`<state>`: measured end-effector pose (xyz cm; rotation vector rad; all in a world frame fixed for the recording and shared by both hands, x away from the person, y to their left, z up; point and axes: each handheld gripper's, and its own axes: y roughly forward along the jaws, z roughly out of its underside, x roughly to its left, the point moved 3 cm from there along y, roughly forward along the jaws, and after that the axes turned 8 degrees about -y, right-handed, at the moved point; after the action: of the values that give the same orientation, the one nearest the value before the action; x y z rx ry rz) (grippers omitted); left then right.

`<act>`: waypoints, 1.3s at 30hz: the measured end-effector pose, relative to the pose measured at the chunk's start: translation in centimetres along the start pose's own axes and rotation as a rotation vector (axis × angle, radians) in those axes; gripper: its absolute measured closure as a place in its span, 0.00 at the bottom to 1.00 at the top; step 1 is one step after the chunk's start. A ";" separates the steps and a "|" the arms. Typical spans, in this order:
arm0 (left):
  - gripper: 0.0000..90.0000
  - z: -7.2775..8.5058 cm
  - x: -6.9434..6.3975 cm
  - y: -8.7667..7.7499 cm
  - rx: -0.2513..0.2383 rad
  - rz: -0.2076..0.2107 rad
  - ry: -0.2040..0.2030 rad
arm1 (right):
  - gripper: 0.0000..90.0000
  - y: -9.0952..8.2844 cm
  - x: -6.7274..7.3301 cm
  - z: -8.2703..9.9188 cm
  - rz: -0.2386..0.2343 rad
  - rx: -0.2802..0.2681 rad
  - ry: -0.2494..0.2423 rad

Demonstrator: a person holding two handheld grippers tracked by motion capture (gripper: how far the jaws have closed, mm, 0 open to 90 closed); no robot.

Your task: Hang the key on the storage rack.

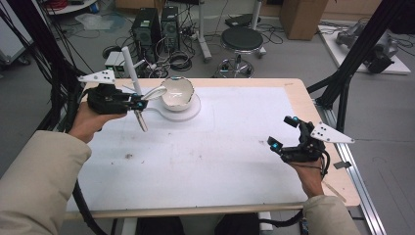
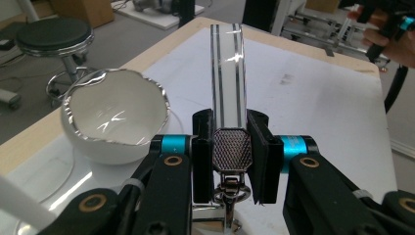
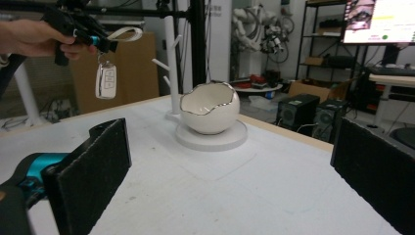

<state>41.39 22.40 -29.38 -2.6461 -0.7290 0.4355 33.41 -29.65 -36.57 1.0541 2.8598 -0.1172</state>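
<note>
Currently my left gripper (image 1: 138,104) clenched on key fob strap (image 2: 228,73), fob (image 3: 105,81) dangling above table beside bowl (image 1: 177,92). Pickup done, placing remains. Right gripper (image 1: 283,133) released, idle.

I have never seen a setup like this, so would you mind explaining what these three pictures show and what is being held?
A person stands at a table holding a hand-operated two-jaw gripper in each hand. One picture looks down from above; the other two come from cameras riding on each gripper. The left gripper is shut on the strap of a car key fob, which hangs in the air below it. The right gripper is open and holds nothing. On the table sits a white eggshell-shaped bowl on a round white base, with a white peg stand beside it.
</note>
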 end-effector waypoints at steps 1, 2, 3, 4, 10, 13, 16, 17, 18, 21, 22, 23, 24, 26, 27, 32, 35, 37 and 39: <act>0.82 0.1 0.5 -0.3 -0.007 -0.015 -0.021 | 0.00 -0.2 -0.1 0.4 0.013 -0.006 0.004; 0.82 0.2 0.8 -0.4 -0.011 -0.021 -0.030 | 0.00 -0.3 -0.1 1.0 0.024 -0.002 0.018; 0.82 0.4 1.2 -0.6 -0.015 -0.032 -0.040 | 0.00 -0.4 -0.1 1.3 0.032 -0.005 0.020; 0.82 0.5 1.5 -0.8 -0.024 -0.041 -0.052 | 0.00 -0.5 -0.1 1.7 0.041 -0.004 0.028; 0.82 1.8 3.5 -1.8 -0.056 -0.082 -0.113 | 0.00 -0.7 0.0 3.7 0.094 -0.010 0.030; 0.82 2.3 4.5 -2.1 -0.071 -0.098 -0.145 | 0.00 -0.4 0.1 4.4 0.109 0.009 0.029; 0.82 2.7 5.2 -2.3 -0.071 -0.108 -0.165 | 0.01 -0.1 0.2 4.9 0.119 0.016 0.022; 0.82 2.8 5.4 -2.3 -0.078 -0.110 -0.174 | 0.00 0.1 0.3 5.3 0.120 0.021 0.022; 0.82 2.8 5.7 -2.4 -0.088 -0.110 -0.184 | 0.00 0.1 0.3 5.3 0.120 0.021 0.022; 0.82 3.0 6.4 -2.5 -0.109 -0.109 -0.207 | 0.00 0.2 0.7 5.8 0.139 0.010 0.004; 0.83 3.1 6.7 -2.5 -0.111 -0.110 -0.216 | 0.00 0.3 0.8 5.9 0.142 0.016 0.007; 0.83 3.2 7.0 -2.4 -0.109 -0.115 -0.224 | 0.01 0.4 0.9 6.1 0.147 0.017 -0.004; 0.83 3.3 7.2 -2.4 -0.109 -0.118 -0.231 | 0.00 0.6 1.0 6.3 0.147 0.023 -0.004; 0.83 3.5 7.7 -2.3 -0.108 -0.118 -0.243 | 0.00 0.8 1.2 6.6 0.156 0.034 -0.013; 0.83 3.6 7.9 -2.3 -0.109 -0.120 -0.247 | 0.00 0.9 1.3 6.7 0.157 0.034 -0.009; 0.83 4.1 9.0 -2.3 -0.106 -0.125 -0.283 | 0.00 0.9 1.1 7.2 0.174 0.032 -0.001; 0.83 4.5 9.6 -2.2 -0.102 -0.134 -0.288 | 0.00 0.9 1.0 7.5 0.180 0.033 0.006; 0.82 4.6 9.9 -2.1 -0.107 -0.132 -0.299 | 0.00 1.0 0.9 7.7 0.183 0.040 0.013; 0.83 4.8 10.3 -2.2 -0.098 -0.134 -0.300 | 0.00 1.1 0.8 7.8 0.190 0.042 0.009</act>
<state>47.08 30.95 -34.79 -2.6291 -1.0359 0.7877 33.92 -29.11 -44.47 1.3298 2.7584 -0.1598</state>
